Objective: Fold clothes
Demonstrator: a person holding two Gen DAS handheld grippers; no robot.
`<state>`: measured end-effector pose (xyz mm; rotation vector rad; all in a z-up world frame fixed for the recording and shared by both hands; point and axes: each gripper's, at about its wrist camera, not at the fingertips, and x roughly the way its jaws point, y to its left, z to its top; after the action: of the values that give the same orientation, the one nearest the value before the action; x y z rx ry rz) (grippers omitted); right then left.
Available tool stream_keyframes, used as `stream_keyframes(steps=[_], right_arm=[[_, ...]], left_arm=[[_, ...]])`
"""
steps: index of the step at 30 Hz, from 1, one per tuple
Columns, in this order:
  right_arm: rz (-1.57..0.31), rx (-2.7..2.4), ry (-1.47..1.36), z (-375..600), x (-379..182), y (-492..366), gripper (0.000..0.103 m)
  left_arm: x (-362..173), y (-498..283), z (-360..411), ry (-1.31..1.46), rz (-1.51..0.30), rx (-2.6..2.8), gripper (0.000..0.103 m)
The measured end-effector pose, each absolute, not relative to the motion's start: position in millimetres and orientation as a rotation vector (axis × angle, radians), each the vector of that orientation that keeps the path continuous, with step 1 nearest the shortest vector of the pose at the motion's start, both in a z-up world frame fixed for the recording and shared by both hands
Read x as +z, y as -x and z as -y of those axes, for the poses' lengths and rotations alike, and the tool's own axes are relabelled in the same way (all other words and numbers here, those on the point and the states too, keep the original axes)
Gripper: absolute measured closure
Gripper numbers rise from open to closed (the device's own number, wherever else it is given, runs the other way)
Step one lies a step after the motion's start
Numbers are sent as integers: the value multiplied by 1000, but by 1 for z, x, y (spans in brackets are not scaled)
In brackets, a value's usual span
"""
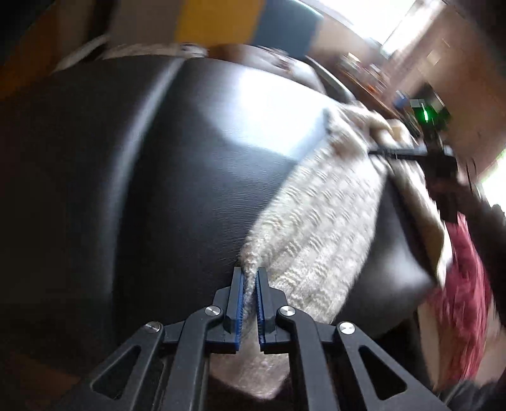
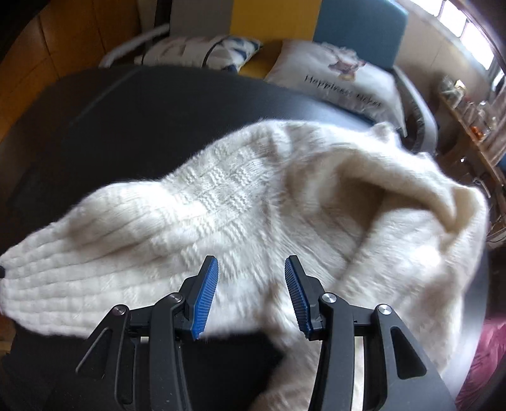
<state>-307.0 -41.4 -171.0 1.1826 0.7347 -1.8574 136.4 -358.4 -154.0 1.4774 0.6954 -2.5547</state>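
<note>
A black leather-like cushion surface (image 1: 177, 177) fills most of both views, and the cream knitted sweater (image 2: 253, 205) lies spread across it. In the right wrist view the sweater reaches from about 9 o'clock, where a ribbed part ends near the edge of the picture, to about 3 o'clock, where the fabric stands up in a large loose fold. In the left wrist view the same sweater (image 1: 316, 215) runs as a long band from the centre bottom up toward 2 o'clock. Behind the black surface, at 12 to 1 o'clock in the right wrist view, a white pillow with printed writing (image 2: 341, 82) leans against a blue chair back (image 2: 360, 28), and a second patterned pillow (image 2: 202, 50) lies at 11 o'clock. A dark red fabric (image 1: 458, 284) shows at 4 o'clock in the left wrist view. The left gripper (image 1: 251, 284) is clenched on an edge of the sweater, with the knit pinched between its blue pads. The right gripper (image 2: 251, 278) is released, its jaws standing apart just above the sweater, and I cannot tell if they touch it.
</note>
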Motion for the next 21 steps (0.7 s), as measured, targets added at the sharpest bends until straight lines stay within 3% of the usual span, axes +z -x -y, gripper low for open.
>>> stream_keyframes(steps=[5, 9, 11, 13, 16, 21], right_arm=[[-545, -1919, -1218, 63, -184, 317, 48], [-368, -1890, -1257, 54, -168, 318, 47], [-187, -1837, -1210, 22, -140, 307, 46], [-44, -1787, -1163, -13, -113, 292, 33], [-14, -1854, -1115, -71, -87, 250, 25], [-7, -1908, -1193, -154, -84, 191, 25]], left_arm=[[-156, -133, 381, -1400, -767, -2427, 97], [-152, -126, 395, -1383, -752, -2415, 97], [-155, -123, 398, -1389, -739, -2415, 97], [-159, -123, 399, -1395, -735, -2411, 96], [-162, -124, 401, -1382, -746, -2421, 96], [-163, -124, 396, -1382, -691, -2424, 94]])
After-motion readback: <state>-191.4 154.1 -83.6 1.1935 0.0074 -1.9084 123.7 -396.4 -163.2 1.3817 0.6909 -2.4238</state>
